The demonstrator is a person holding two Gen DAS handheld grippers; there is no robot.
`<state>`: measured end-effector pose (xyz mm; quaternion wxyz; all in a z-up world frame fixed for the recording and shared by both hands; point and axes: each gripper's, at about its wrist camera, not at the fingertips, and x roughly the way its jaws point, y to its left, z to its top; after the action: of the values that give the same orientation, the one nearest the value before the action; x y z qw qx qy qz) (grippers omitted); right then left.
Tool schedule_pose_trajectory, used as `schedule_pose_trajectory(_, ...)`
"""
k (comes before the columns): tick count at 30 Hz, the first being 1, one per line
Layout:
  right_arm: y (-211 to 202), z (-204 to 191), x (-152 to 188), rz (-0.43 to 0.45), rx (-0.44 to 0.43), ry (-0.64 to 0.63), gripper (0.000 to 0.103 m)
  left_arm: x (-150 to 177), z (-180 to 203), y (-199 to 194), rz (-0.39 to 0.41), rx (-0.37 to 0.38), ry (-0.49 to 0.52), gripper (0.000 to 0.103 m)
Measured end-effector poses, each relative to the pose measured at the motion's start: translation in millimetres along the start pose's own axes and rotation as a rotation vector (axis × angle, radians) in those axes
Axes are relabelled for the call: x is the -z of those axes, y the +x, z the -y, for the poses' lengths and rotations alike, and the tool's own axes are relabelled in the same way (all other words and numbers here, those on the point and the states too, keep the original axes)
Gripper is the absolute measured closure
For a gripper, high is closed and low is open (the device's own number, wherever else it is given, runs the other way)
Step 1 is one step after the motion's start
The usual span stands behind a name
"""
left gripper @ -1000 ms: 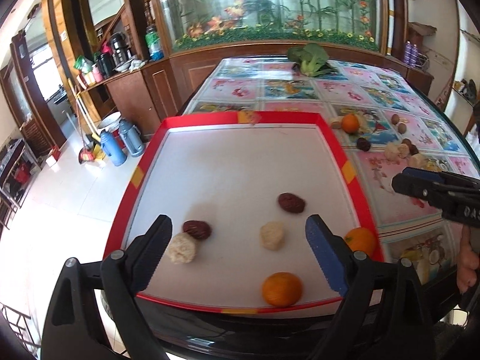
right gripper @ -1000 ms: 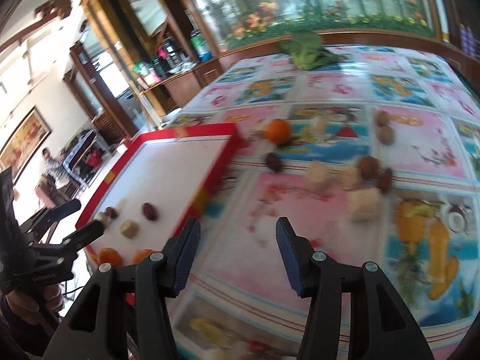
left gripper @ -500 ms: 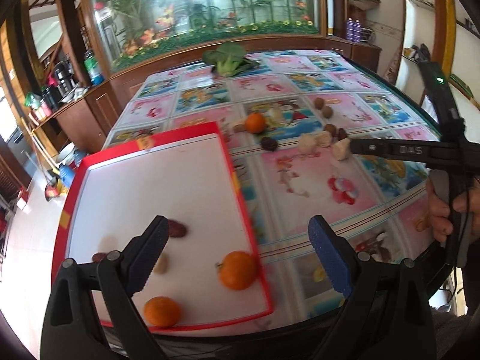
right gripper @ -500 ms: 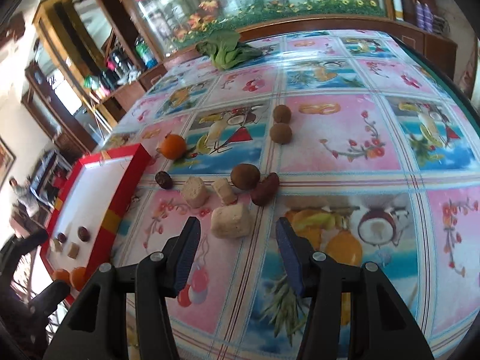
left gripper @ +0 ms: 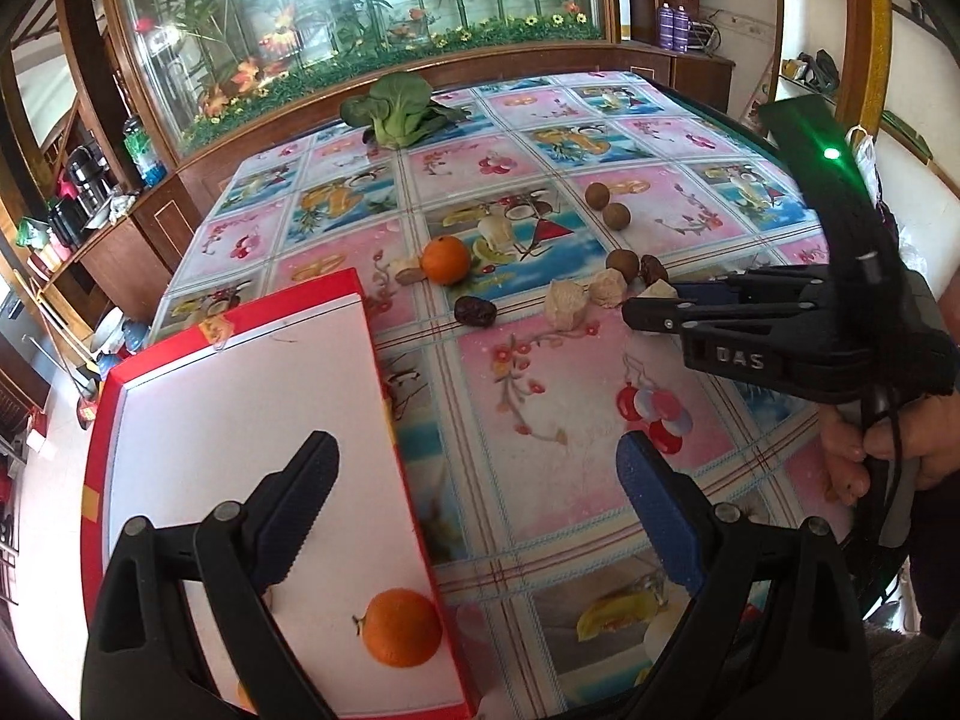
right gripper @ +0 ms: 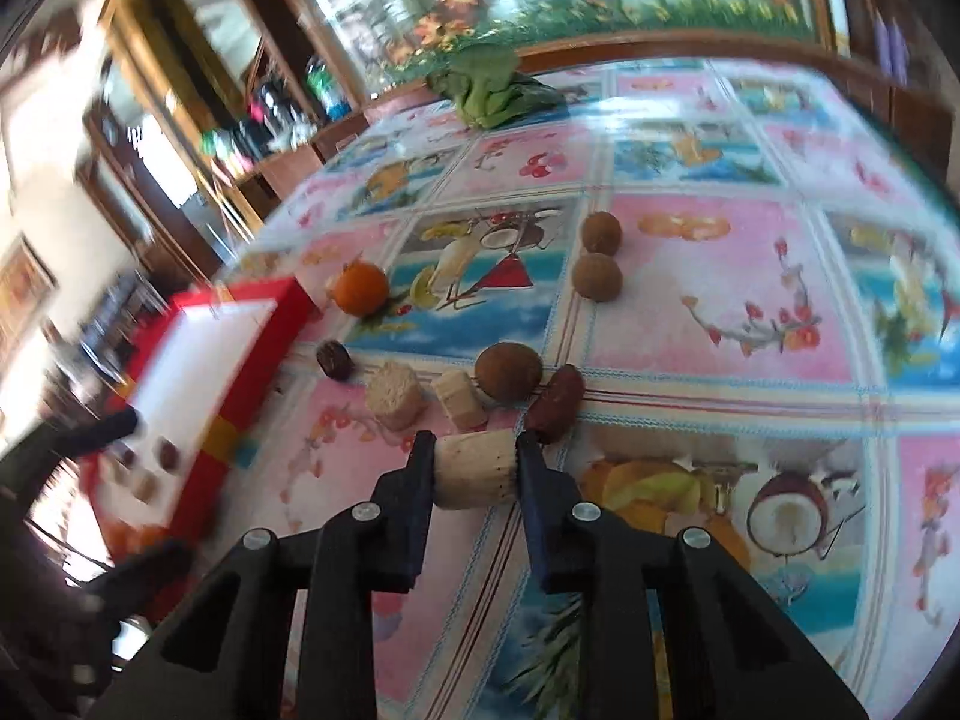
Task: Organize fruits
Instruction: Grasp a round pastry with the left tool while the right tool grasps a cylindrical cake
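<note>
My right gripper is shut on a pale beige chunk low over the table; it also shows in the left wrist view, with the chunk at its tip. Just beyond lie two more beige chunks, a red date, a brown round fruit, a dark date, an orange and two brown fruits. My left gripper is open and empty over the right edge of the red-rimmed white tray, which holds an orange.
A green leafy vegetable lies at the far end of the patterned tablecloth. A wooden cabinet with an aquarium stands behind the table. The tray in the right wrist view holds several small fruits.
My right gripper has moved forward and closed on the beige chunk. My left gripper has swung right, from over the tray to its right edge.
</note>
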<state>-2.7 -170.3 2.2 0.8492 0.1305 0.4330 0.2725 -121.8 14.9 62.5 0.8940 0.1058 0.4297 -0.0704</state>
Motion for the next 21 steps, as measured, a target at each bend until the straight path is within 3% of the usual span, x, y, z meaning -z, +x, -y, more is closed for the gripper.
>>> schedule_pose_trajectory(4,-20,29,-9,0.083,-0.077,0.156,0.078,-16,8,14,-0.007,0.013,0.017,0.009)
schedule_pose_trajectory(10,-31,40,-8,0.127,-0.094,0.237,0.078,-45,25,52,-0.030,0.027,0.063,0.010)
schedule_pose_trajectory(14,-33,49,-10,0.136,-0.123,0.276,0.078,-58,33,78,-0.070,0.046,0.091,0.032)
schedule_pose_trajectory(21,-32,44,-12,0.143,-0.118,0.254,0.078,-66,35,96,-0.092,0.062,0.115,0.037)
